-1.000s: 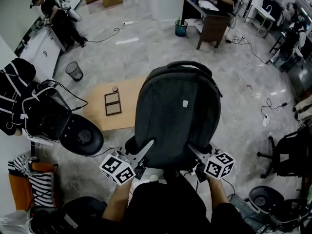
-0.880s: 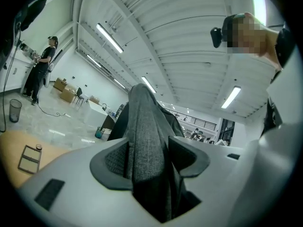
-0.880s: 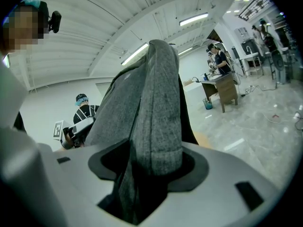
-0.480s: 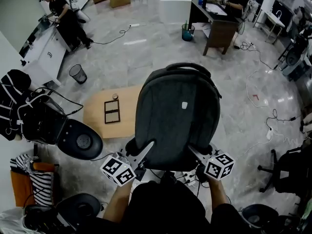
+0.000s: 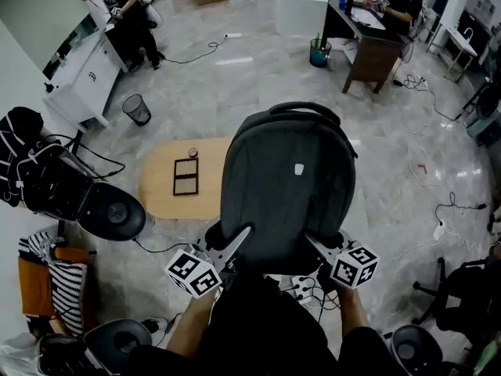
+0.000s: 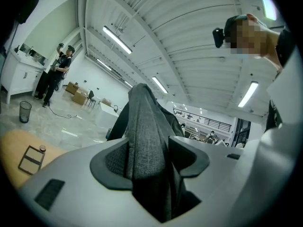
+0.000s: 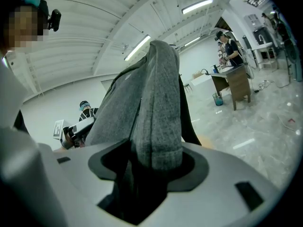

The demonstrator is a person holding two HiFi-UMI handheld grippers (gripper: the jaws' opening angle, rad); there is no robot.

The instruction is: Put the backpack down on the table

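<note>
A person holds a dark grey backpack (image 5: 288, 186) in the air with two hand-held grippers, one at each lower corner of the bag. The left gripper (image 5: 237, 240) is clamped on a fold of the backpack's grey fabric, which fills the gap between its dark pads. The right gripper (image 5: 315, 244) is clamped on the backpack too, with a thick roll of the same cloth squeezed between its pads. The bag stretches away from both grippers. Its front panel faces up toward the person's head, and its carry handle is at the end farthest from the grippers.

A low wooden desk (image 5: 160, 190) stands on the pale tiled floor (image 5: 258, 84), ahead of the left gripper and off to its left. The backpack's left edge covers the near part of the desk. The bag does not rest on the desk. On the desk lie a dark rectangular frame (image 5: 185, 177) and, just beyond it, a small round object (image 5: 192, 153).

Farther left of the left gripper is a black office chair (image 5: 112, 214). Well beyond the desk stands a wire bin (image 5: 137, 110). Loose cables (image 5: 309, 288) lie on the floor under the right gripper.
</note>
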